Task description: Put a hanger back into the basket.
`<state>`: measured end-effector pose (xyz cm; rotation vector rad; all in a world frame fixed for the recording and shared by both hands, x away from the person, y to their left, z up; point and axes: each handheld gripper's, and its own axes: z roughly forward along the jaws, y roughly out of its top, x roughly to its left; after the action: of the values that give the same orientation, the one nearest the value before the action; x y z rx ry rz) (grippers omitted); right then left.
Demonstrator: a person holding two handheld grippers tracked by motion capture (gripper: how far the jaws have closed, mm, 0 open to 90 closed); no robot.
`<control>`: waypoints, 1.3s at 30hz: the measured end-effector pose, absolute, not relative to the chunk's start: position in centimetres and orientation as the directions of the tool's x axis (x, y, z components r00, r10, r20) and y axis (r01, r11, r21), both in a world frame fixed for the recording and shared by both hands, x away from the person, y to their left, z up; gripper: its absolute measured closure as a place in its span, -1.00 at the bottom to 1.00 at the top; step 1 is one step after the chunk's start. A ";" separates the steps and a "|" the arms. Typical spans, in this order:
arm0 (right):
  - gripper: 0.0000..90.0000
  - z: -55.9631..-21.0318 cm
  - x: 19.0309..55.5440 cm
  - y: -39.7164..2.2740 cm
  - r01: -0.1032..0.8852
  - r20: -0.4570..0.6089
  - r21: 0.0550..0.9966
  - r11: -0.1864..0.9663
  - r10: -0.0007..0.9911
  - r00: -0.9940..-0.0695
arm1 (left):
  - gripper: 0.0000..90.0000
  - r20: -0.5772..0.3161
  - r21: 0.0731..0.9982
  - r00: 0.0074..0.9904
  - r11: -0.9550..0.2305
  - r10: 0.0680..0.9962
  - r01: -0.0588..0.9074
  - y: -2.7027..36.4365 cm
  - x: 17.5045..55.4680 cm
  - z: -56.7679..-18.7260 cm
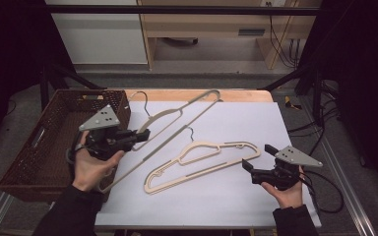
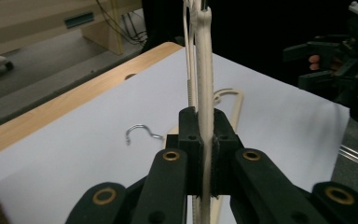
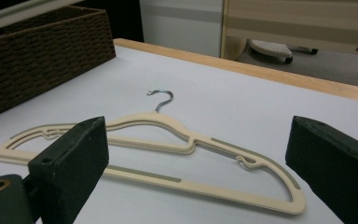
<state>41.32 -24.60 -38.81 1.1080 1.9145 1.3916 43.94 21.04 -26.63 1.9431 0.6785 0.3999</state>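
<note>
The left gripper [image 1: 137,136] has its fingers [image 2: 189,135] clamped on the rim of a cream hanger [image 1: 177,125], gripped at the arm near its shoulder and lifted off the white tabletop [image 1: 236,196]; in the left gripper view the hanger stands edge-on and runs straight away from the fingers. From above, its long axis runs diagonally, from near the left hand up to the far corner by the wooden edge, its wire hook [image 1: 140,98] pointing toward the wicker basket [image 1: 39,147]. That basket lies just to the left of the held hanger, with nothing between them, so the likely move is a short swing leftward over the near rim; the hanger's length is the thing to watch there, since a tip could catch on the basket wall. A second hanger [image 1: 202,162] lies flat mid-tabletop, long axis also diagonal, hook [image 3: 161,98] pointing away. The right gripper [image 1: 257,162] sits just beside its right end with fingers [image 3: 74,158] wide apart and nothing between them, aimed along the tabletop at that hanger's lower bar. The right hand is clearly the nearer one for it.
</note>
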 end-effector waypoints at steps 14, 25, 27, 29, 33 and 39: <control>-0.94 -39.0 41.4 -24.9 0.318 0.045 0.937 0.143 0.855 -0.517 | 0.92 0.002 0.901 0.706 -0.307 0.708 0.306 29.2 46.3 -25.7; -0.98 -39.0 41.4 -24.8 0.323 0.051 0.936 0.140 0.854 -0.518 | 0.92 0.017 0.897 0.641 -0.296 0.767 0.330 34.1 47.8 -26.1; -0.99 -39.1 41.4 -24.7 0.326 0.050 0.935 0.142 0.856 -0.515 | 0.92 0.018 0.893 0.630 -0.296 0.777 0.339 35.0 48.1 -26.4; -0.99 -39.1 41.5 -24.7 0.330 0.047 0.933 0.146 0.857 -0.513 | 0.92 0.021 0.890 0.620 -0.298 0.784 0.346 36.1 48.4 -26.7; -0.99 -39.3 41.6 -24.6 0.344 0.048 0.927 0.151 0.860 -0.508 | 0.92 0.018 0.881 0.605 -0.298 0.796 0.367 38.0 49.1 -27.5; -0.99 -39.2 41.6 -24.6 0.348 0.053 0.926 0.150 0.858 -0.510 | 0.92 0.000 0.875 0.583 -0.282 0.813 0.394 40.1 49.5 -28.8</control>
<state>41.60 -24.56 -39.25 1.1468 1.9348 1.3467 49.50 40.06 -28.81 1.8934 0.9723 0.5730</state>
